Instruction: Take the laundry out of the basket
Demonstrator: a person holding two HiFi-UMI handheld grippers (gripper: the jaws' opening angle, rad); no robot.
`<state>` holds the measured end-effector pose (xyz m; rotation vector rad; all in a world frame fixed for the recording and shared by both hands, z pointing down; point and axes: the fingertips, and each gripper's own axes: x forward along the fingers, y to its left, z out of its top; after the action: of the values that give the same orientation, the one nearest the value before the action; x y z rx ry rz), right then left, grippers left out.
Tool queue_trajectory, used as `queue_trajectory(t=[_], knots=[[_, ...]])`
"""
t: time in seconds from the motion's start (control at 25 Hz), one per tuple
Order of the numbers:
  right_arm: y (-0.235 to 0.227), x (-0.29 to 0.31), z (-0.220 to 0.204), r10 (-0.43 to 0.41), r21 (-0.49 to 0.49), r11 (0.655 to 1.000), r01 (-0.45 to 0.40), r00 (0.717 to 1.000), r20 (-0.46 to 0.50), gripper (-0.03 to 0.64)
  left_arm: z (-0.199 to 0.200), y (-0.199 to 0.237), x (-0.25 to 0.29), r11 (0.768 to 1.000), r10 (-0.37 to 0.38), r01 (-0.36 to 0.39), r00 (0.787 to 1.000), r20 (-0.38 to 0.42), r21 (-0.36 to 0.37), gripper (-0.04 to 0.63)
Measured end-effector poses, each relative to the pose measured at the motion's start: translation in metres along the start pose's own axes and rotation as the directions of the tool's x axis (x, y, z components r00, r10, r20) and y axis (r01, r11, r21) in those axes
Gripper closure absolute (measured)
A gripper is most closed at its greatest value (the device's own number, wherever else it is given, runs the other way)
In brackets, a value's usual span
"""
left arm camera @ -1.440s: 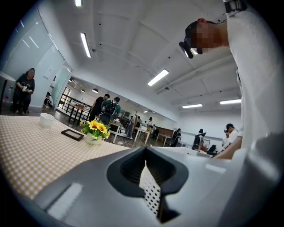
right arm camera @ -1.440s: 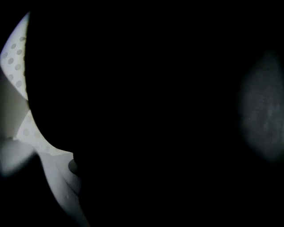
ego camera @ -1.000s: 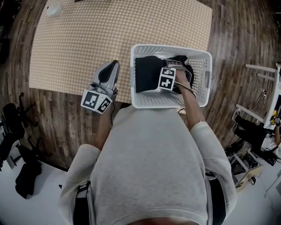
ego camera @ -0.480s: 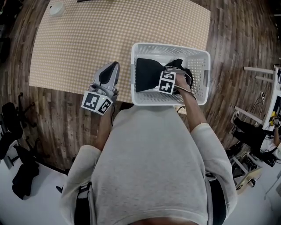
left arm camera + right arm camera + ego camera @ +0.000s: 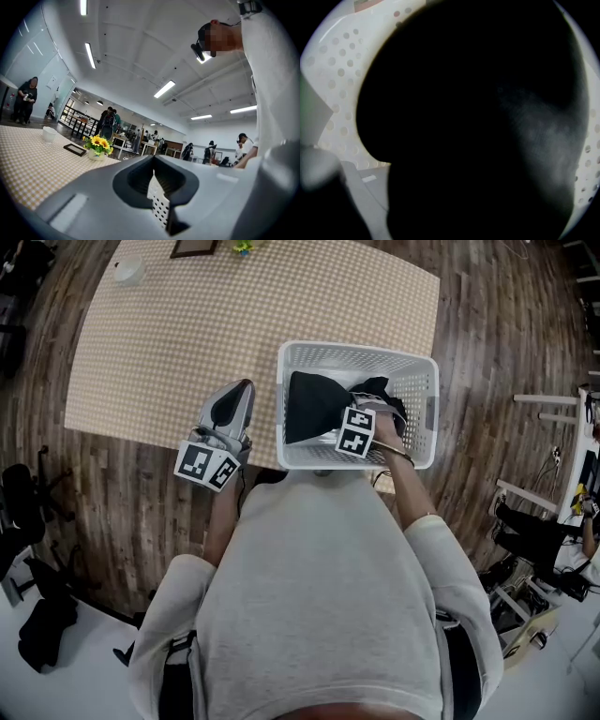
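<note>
A white perforated basket (image 5: 356, 351) stands on the checked table at its near edge, with black laundry (image 5: 314, 404) inside. My right gripper (image 5: 361, 413) is down in the basket by the near wall, buried in the dark cloth. Its jaws are closing with the cloth between them. In the right gripper view the black laundry (image 5: 478, 117) fills nearly everything and hides the jaws; the basket wall (image 5: 337, 70) shows at the left. My left gripper (image 5: 244, 388) hovers left of the basket over the table edge, shut and holding nothing (image 5: 157, 187).
The checked tablecloth (image 5: 234, 315) stretches away beyond the basket. A white bowl (image 5: 128, 271), a small dark frame (image 5: 192, 247) and sunflowers (image 5: 97, 144) sit at its far edge. Wooden floor surrounds the table, with a black chair (image 5: 23, 493) at the left. People stand far off.
My right gripper has drawn back toward the basket's near wall, deeper into the black cloth. The left gripper has stayed where it was.
</note>
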<state>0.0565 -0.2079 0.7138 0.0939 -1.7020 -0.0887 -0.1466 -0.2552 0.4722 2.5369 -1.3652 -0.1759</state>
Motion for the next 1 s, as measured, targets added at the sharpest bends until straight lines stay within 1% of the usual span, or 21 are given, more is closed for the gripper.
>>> queue_trajectory(t=[0.2, 0.32, 0.44, 0.68, 0.84, 1.0], knots=[[-0.016, -0.034, 0.006, -0.113, 0.039, 0.993, 0.112, 0.992, 0.047, 0.405, 0.008, -0.015, 0.004, 0.999, -0.04, 0.039, 0.999, 0.013, 0.02, 0.588], [-0.026, -0.055, 0.006, -0.195, 0.041, 0.98, 0.193, 0.979, 0.052, 0.403, 0.017, -0.024, 0.009, 0.997, -0.066, 0.065, 0.998, 0.025, 0.039, 0.588], [-0.033, -0.078, 0.01, -0.253, 0.069, 0.966, 0.248, 0.964, 0.081, 0.402, 0.03, -0.034, 0.015, 0.994, -0.094, 0.091, 0.995, 0.044, 0.064, 0.588], [-0.049, -0.121, 0.013, -0.383, 0.134, 0.921, 0.366, 0.915, 0.128, 0.4, 0.054, -0.057, 0.029, 0.981, -0.165, 0.155, 0.983, 0.082, 0.118, 0.588], [-0.054, -0.146, 0.011, -0.45, 0.155, 0.89, 0.428, 0.881, 0.147, 0.399, 0.067, -0.079, 0.038, 0.968, -0.215, 0.199, 0.972, 0.094, 0.153, 0.588], [-0.051, -0.161, 0.01, -0.494, 0.175, 0.866, 0.468, 0.853, 0.166, 0.397, 0.073, -0.097, 0.039, 0.958, -0.243, 0.223, 0.965, 0.096, 0.18, 0.588]])
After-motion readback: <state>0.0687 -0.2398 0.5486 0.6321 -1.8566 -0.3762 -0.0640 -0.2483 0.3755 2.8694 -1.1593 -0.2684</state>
